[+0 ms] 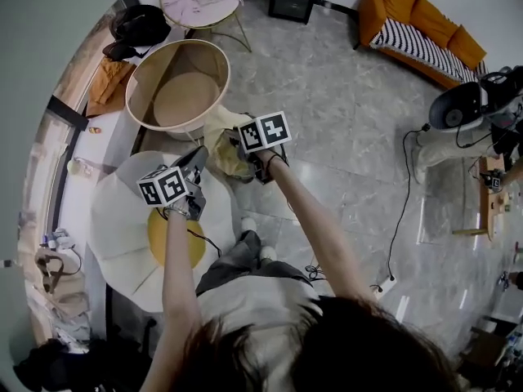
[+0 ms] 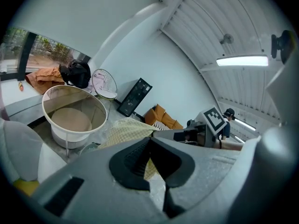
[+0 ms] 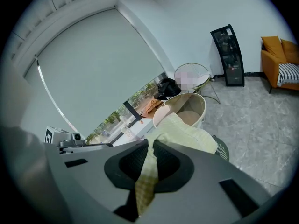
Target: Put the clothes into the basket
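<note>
L hand-held gripper (image 2: 150, 143) & R hand-held gripper (image 3: 150, 146) pinch yellow shirt (image 3: 187, 132) nr basket (image 2: 74, 135), over grey marble floor (image 3: 261, 125).

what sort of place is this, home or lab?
Probably a living-room-style space, possibly a staged one: an orange sofa against the wall, a glossy tiled floor, and a round laundry basket near a big window.

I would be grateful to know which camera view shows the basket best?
The head view: it looks down into the basket, showing its round rim and bare bottom. The left gripper view shows it from the side. In the right gripper view the yellow cloth hides its near part.
</note>
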A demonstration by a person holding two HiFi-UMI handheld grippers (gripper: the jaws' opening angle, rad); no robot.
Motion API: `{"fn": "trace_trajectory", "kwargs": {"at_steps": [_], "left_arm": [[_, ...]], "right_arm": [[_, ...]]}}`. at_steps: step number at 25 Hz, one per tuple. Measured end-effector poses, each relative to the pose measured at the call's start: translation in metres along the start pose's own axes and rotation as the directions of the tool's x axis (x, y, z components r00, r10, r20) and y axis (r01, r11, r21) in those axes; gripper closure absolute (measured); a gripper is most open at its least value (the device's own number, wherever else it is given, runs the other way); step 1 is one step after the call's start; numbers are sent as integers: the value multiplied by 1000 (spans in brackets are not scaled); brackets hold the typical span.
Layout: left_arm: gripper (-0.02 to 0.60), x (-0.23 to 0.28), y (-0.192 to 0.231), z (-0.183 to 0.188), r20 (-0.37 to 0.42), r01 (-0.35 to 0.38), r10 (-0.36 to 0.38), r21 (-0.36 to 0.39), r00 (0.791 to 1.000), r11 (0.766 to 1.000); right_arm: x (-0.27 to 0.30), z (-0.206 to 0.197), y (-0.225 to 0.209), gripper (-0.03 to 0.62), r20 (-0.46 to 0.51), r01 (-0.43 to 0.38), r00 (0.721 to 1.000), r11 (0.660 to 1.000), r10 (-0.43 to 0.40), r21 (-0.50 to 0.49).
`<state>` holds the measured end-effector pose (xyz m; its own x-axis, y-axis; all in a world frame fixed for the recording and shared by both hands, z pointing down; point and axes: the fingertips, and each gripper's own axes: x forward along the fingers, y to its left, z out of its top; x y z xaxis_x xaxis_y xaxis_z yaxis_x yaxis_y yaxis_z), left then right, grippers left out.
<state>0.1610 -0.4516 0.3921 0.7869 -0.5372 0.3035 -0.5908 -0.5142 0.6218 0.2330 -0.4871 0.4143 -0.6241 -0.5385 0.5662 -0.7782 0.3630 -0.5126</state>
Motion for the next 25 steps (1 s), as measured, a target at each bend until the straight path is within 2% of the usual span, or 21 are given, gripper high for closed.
{"fn": "trace_trajectory", "kwargs": {"at_steps": [13, 20, 25], "left_arm": [[571, 44, 8, -3, -88, 41, -40, 4, 995, 999], [571, 63, 12, -8, -124, 32, -33, -8, 992, 999], [571, 78, 17, -10, -133, 5, -11, -40, 991, 999]], "right_arm": [[7, 8, -41, 563, -20, 71, 997, 997, -71, 15], [12, 15, -61, 563, -40, 90, 995, 996, -89, 4], [23, 14, -78, 563, -88, 102, 991, 995, -104, -19]]}}
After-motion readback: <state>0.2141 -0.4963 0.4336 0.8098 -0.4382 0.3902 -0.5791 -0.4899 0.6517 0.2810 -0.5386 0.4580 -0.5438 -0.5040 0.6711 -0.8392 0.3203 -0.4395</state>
